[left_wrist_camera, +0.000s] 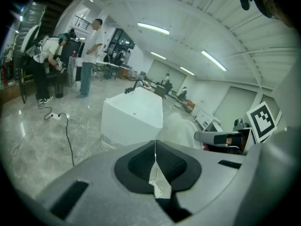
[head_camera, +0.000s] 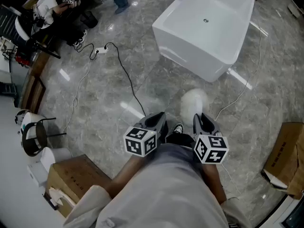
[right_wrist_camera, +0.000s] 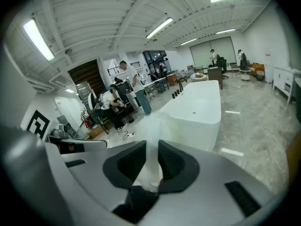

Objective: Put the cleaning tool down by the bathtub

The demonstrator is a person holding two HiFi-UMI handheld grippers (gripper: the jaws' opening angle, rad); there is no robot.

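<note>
The white bathtub (head_camera: pixel 204 27) stands on the grey marble floor ahead and to the right; it also shows as the bathtub (left_wrist_camera: pixel 134 114) and the bathtub (right_wrist_camera: pixel 195 109). My right gripper (head_camera: pixel 202 120) is shut on the white cleaning tool (head_camera: pixel 194 101), whose pale fluffy head sticks out forward toward the tub and looks blurred. In the right gripper view the tool's white handle (right_wrist_camera: pixel 150 159) is pinched between the dark pads. My left gripper (head_camera: pixel 154 120) hangs beside it, shut with nothing held, its jaws meeting in a line in the left gripper view. The tool (left_wrist_camera: pixel 181 128) shows there too.
A black cable with a power strip (head_camera: pixel 99 51) runs across the floor at the left. A thin white cable (head_camera: pixel 247 84) lies right of the tub. Cardboard boxes sit at the lower left (head_camera: pixel 71 175) and right (head_camera: pixel 285 156). People (head_camera: pixel 52 4) stand and sit at the far left.
</note>
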